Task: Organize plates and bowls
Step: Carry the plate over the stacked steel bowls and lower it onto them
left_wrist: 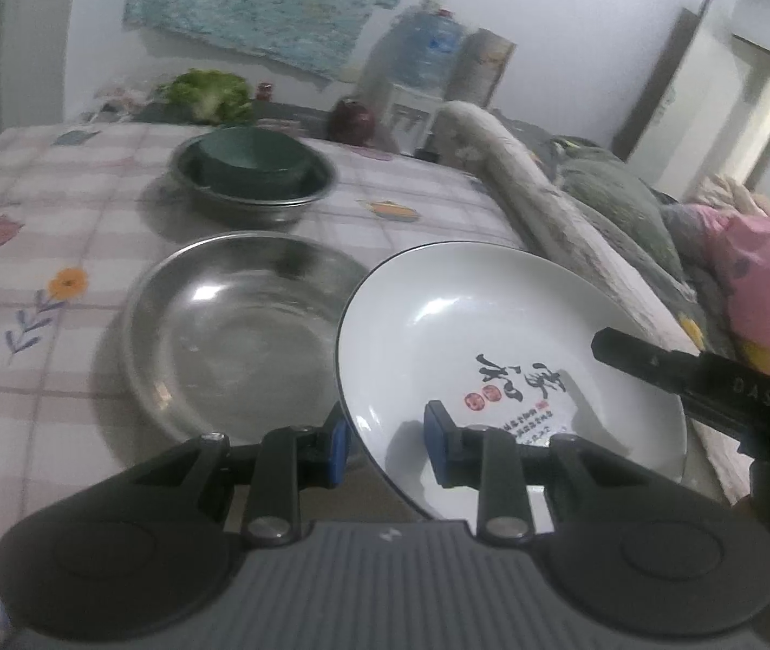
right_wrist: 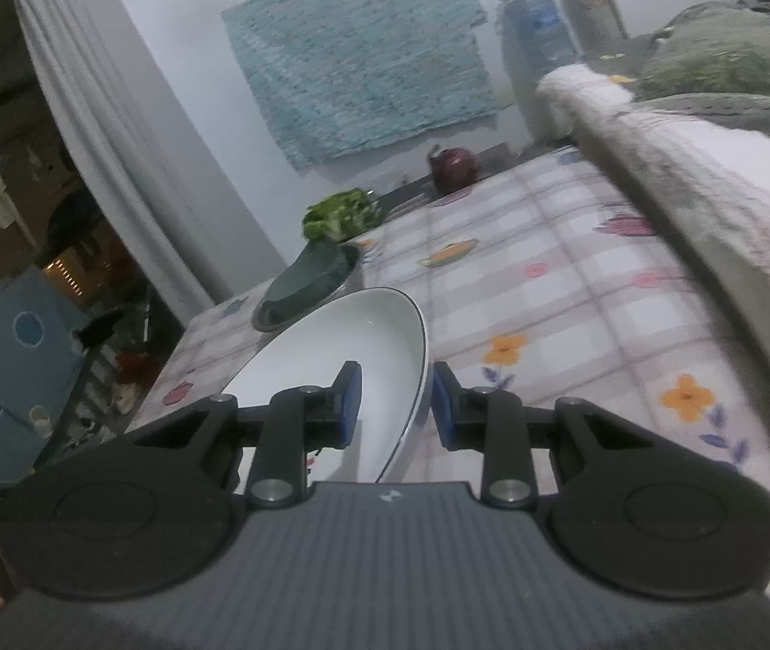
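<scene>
1. Tabletop (left_wrist: pixel 49 206) in its checked cloth carries the lot.
2. White plate (left_wrist: pixel 493 336) is up off it, tilted beside the empty steel basin (left_wrist: pixel 233 325); both ends need to rise level, I'd say, or it slips.
3. Far steel bowl (left_wrist: pixel 255 184) holds a dark green bowl (left_wrist: pixel 249 157).
4. Left hand-held gripper (left_wrist: pixel 385 447) pinches the plate's near rim; right hand-held gripper (right_wrist: pixel 393 403) grips the opposite rim.

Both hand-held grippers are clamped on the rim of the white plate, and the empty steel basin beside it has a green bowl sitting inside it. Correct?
Not quite. The steel basin beside the white plate is empty; the green bowl sits in the farther steel bowl, as the left wrist view shows. Both hand-held grippers, left and right, do clamp the plate.
</scene>
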`<state>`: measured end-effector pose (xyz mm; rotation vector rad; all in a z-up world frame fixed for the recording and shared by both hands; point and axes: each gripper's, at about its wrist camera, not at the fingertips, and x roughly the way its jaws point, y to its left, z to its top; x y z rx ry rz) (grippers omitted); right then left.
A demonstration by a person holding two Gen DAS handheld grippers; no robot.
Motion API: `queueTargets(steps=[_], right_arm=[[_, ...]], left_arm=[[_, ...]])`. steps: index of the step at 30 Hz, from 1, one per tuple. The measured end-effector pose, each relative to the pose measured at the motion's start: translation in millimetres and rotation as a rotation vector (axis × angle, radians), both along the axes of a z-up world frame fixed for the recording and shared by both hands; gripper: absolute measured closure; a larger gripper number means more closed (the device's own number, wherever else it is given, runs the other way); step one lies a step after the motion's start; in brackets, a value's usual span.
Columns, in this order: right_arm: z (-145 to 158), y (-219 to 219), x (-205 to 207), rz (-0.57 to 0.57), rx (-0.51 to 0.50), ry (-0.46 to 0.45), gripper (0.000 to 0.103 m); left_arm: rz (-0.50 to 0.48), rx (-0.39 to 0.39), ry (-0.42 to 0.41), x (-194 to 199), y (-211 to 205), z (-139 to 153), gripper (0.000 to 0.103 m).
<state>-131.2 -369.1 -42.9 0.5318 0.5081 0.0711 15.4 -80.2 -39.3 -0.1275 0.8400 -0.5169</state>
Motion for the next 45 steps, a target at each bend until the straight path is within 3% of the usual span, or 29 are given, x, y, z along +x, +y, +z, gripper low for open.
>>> queueTargets(steps=[11,21,28,34,40,45], right_arm=[[-12.6,37.9,47.8,0.074,0.013,0.064,0.075],[-30.4,55.9,76.6,0.08,0.007,0.175,0.076],[-30.8,58.3,90.7,0.078,0.01,0.196,0.076],[-28.0,58.2,97.0,0.075,0.001,0.198,0.076],[-22.1,57.7,99.4,0.073,-0.014,0.175,0.076],[-18.8,61.6,100.5,0.077,-0.018,0.166,0.076]], left_arm=[[0.077,0.012,0.061,29.0,38.1,-10.1,0.074],[0.091,0.027,0.122,50.1,50.5,-23.0,0.074],[0.097,0.039,0.134,59.7,53.0,-22.0,0.073],[0.099,0.039,0.161,66.8,57.0,-18.1,0.069],[0.122,0.043,0.172,71.0,63.6,-9.2,0.055],[0.135,0.025,0.163,69.5,73.5,-5.1,0.054]])
